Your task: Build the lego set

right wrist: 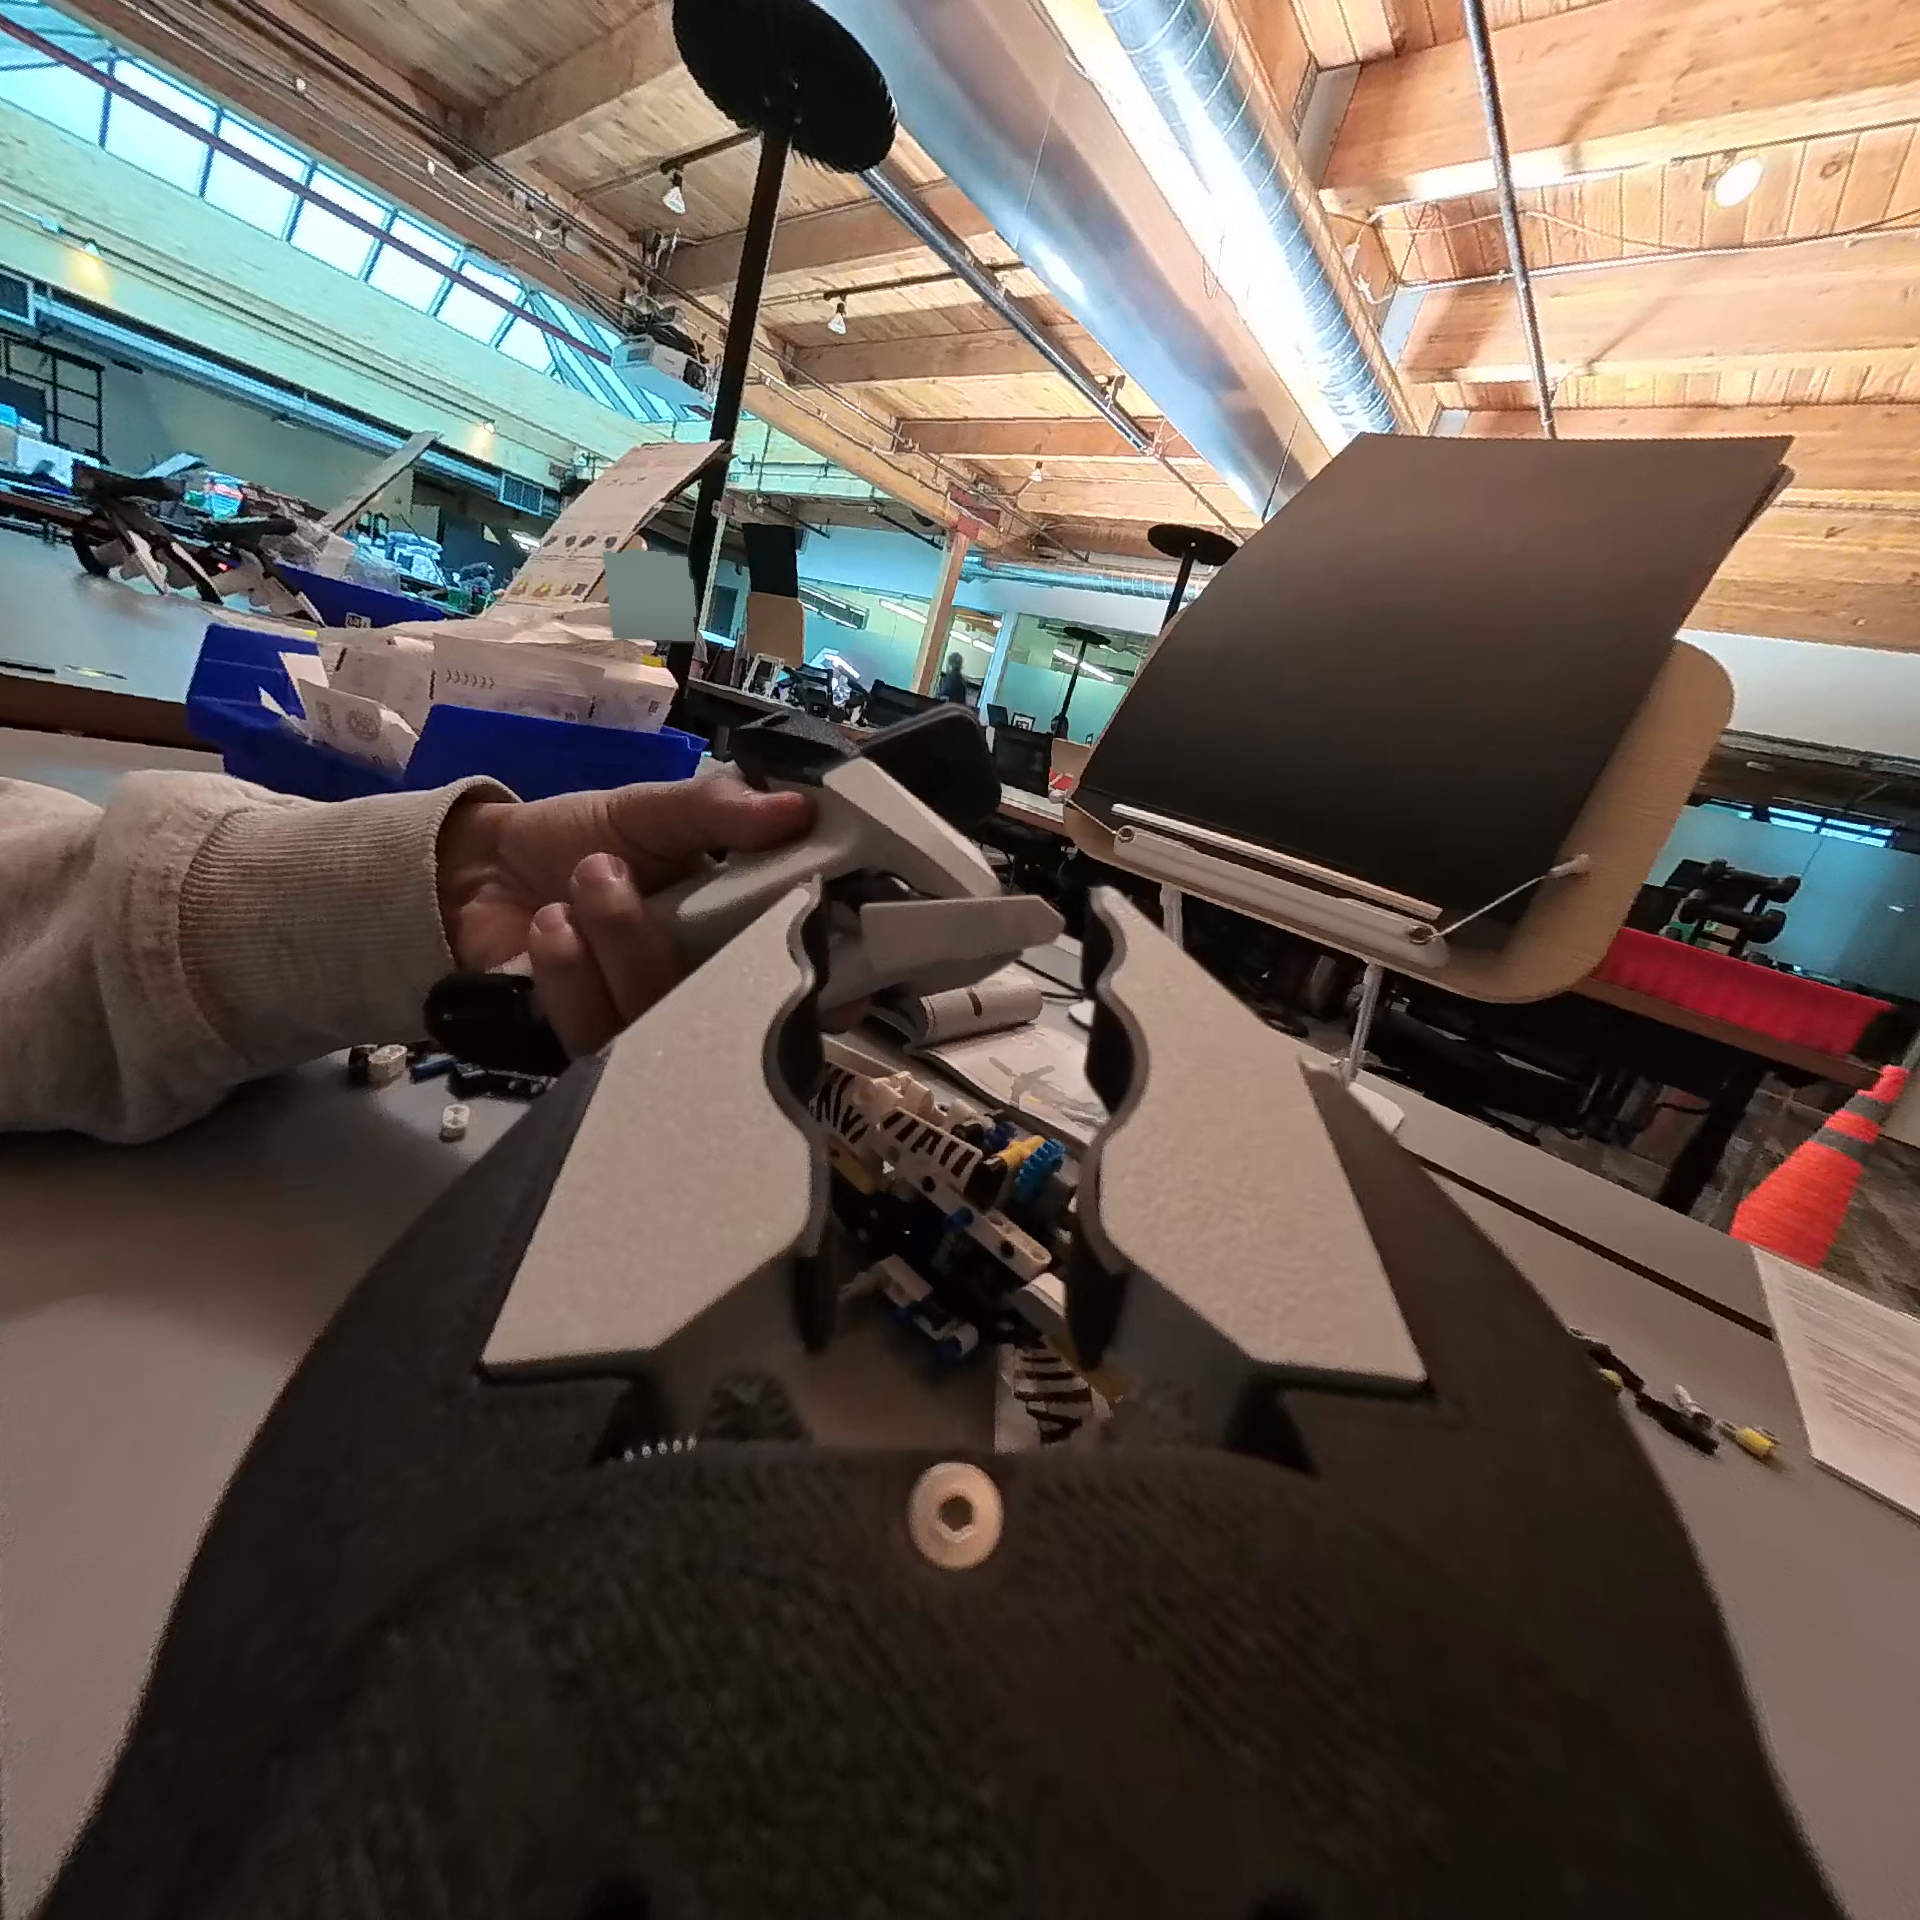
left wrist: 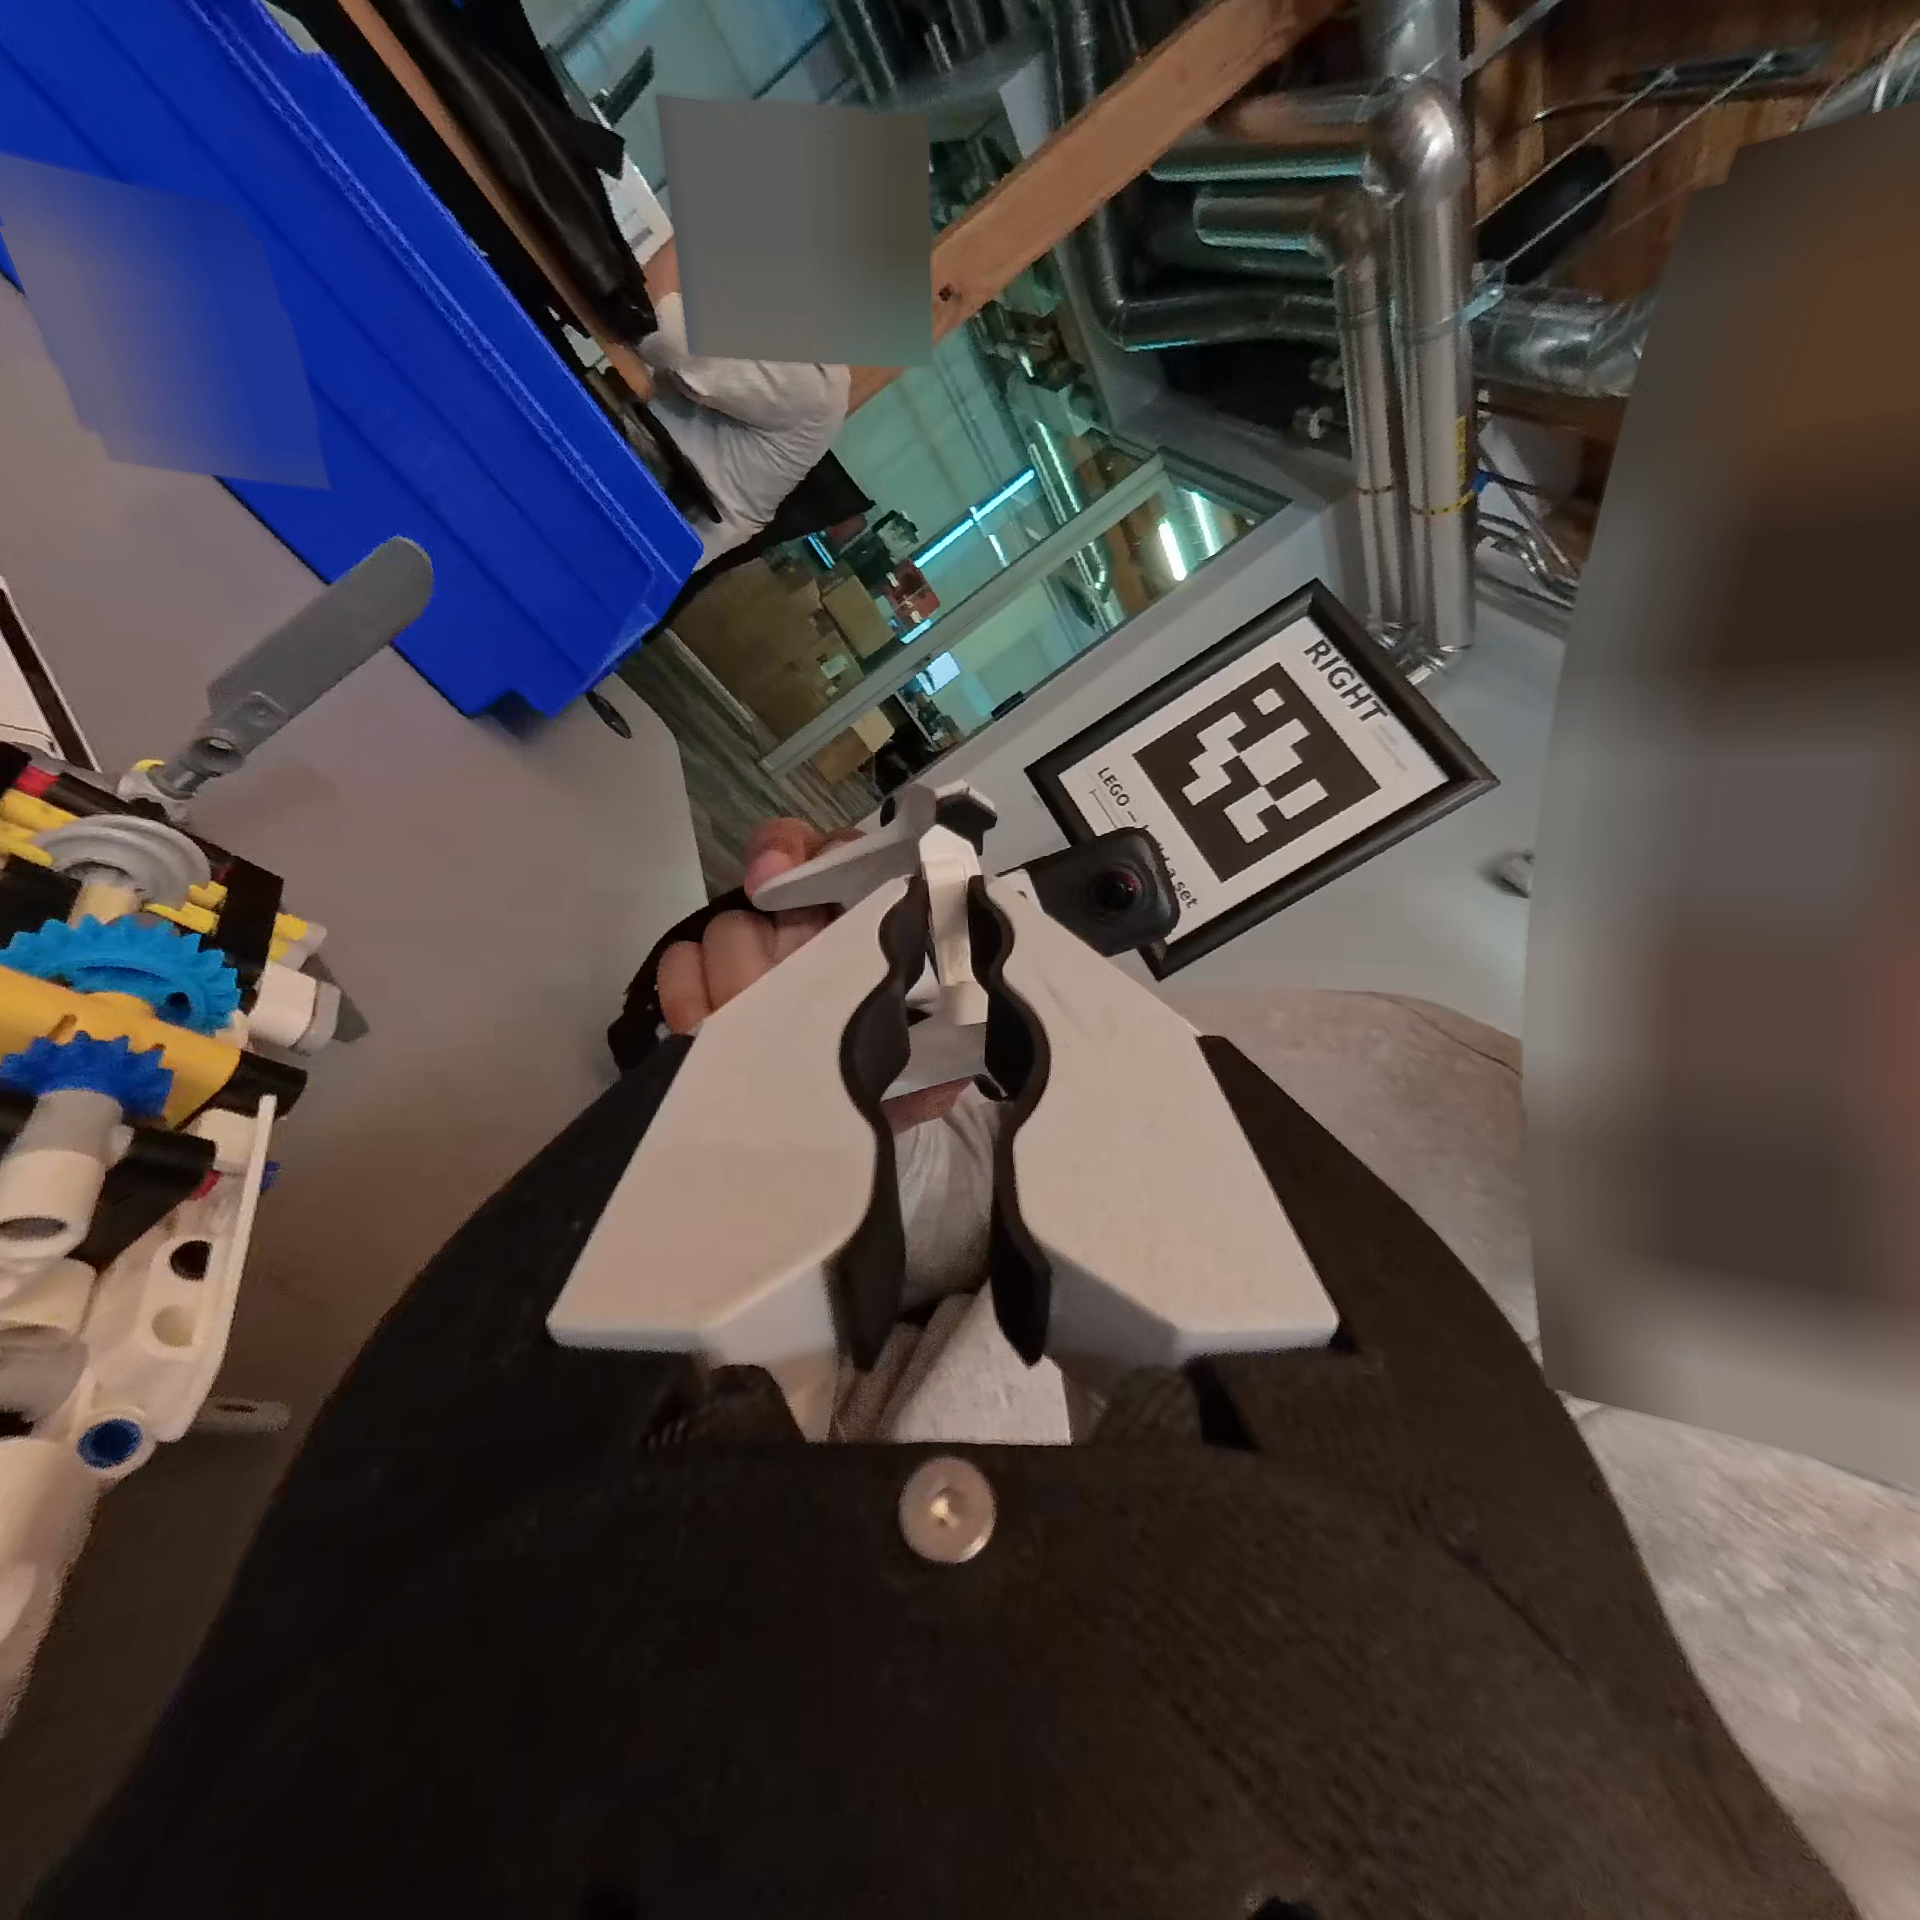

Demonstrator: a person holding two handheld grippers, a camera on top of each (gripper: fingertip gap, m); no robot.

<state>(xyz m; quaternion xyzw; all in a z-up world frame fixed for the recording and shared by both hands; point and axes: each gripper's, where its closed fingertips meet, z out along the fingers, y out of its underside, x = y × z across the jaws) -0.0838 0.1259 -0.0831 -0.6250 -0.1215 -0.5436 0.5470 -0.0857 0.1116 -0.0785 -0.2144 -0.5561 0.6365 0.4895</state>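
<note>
My left gripper [left wrist: 948, 896] is shut on a small white lego piece [left wrist: 952, 935], pinched upright between its black pads. Just beyond it, a grey finger [left wrist: 831, 878] of the right gripper and that gripper's camera [left wrist: 1117, 888] face me, with a hand behind. My right gripper [right wrist: 951, 935] is open and empty, its jaws wide apart. Between and below them lies the lego model [right wrist: 956, 1164], with white zebra-striped panels and blue gears. The model also shows in the left wrist view [left wrist: 125, 1039] at the left edge. The left gripper [right wrist: 997, 916], held by a hand, hovers above the model.
A blue bin [left wrist: 364, 312] and a framed marker card [left wrist: 1268, 769] stand on the grey table. In the right wrist view there are blue bins with paper bags [right wrist: 447, 738], a black tablet on a stand [right wrist: 1403, 675], loose pieces [right wrist: 1683, 1413], a paper sheet [right wrist: 1849, 1371] and an orange cone [right wrist: 1818, 1174]. Both grippers' tips are close together, under 4 cm apart.
</note>
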